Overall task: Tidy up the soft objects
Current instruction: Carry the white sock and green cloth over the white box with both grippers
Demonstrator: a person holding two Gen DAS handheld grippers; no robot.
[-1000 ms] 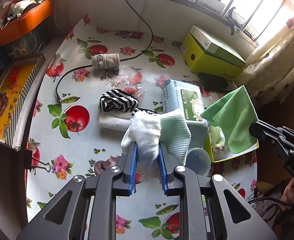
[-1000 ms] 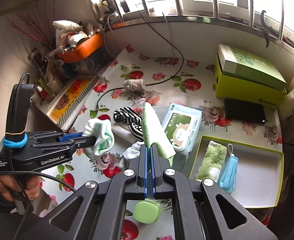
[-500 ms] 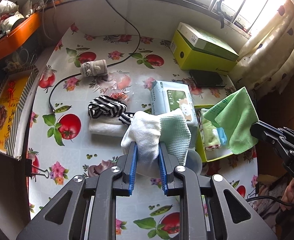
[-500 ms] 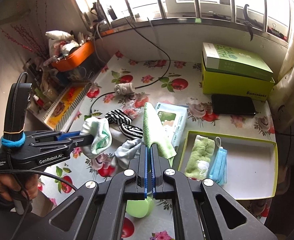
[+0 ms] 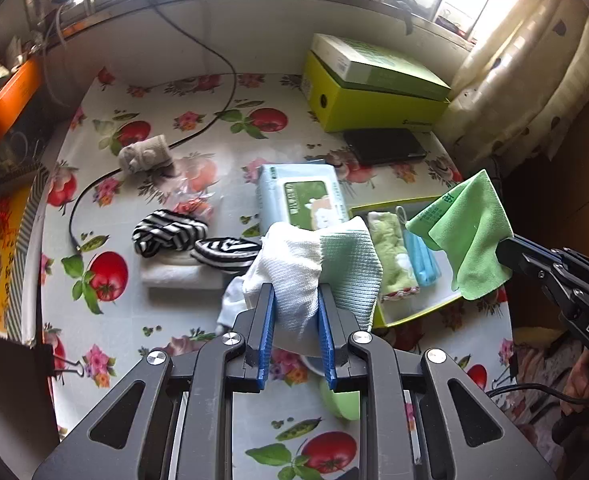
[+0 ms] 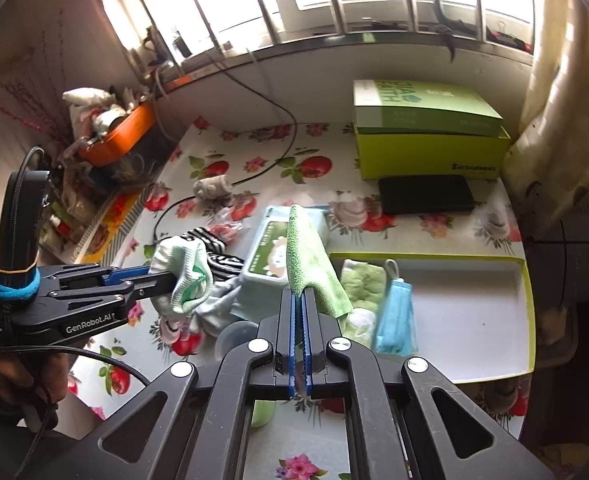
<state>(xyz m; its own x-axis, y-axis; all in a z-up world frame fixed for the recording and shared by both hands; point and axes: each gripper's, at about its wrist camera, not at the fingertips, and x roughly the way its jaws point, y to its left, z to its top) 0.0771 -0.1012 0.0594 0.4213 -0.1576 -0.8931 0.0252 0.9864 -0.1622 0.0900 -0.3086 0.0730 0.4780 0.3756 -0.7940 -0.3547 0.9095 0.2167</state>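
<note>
My left gripper (image 5: pixel 294 296) is shut on a white and pale green sock (image 5: pixel 314 260), held above the table; it also shows in the right wrist view (image 6: pixel 184 274). My right gripper (image 6: pixel 297 300) is shut on a bright green cloth (image 6: pixel 310 260), which hangs at the right of the left wrist view (image 5: pixel 466 236), above the open yellow-green box (image 6: pixel 474 312). The box holds a green fluffy cloth (image 6: pixel 360 292) and a blue face mask (image 6: pixel 394 312). Striped socks (image 5: pixel 190 238) lie on a folded white towel (image 5: pixel 174 274). A rolled beige sock (image 5: pixel 146 156) lies farther back.
A wet-wipes pack (image 5: pixel 302 196) sits mid-table. A black phone (image 6: pixel 426 194) lies before stacked green boxes (image 6: pixel 426 136) at the back right. A black cable (image 5: pixel 214 120) crosses the table. A green lid (image 5: pixel 338 400) and a clear cup (image 6: pixel 234 340) lie below the grippers. An orange tray (image 6: pixel 122 136) stands at left.
Both grippers have risen and drawn back from the table, holding their cloths. The open box and more of the table now show below them.
</note>
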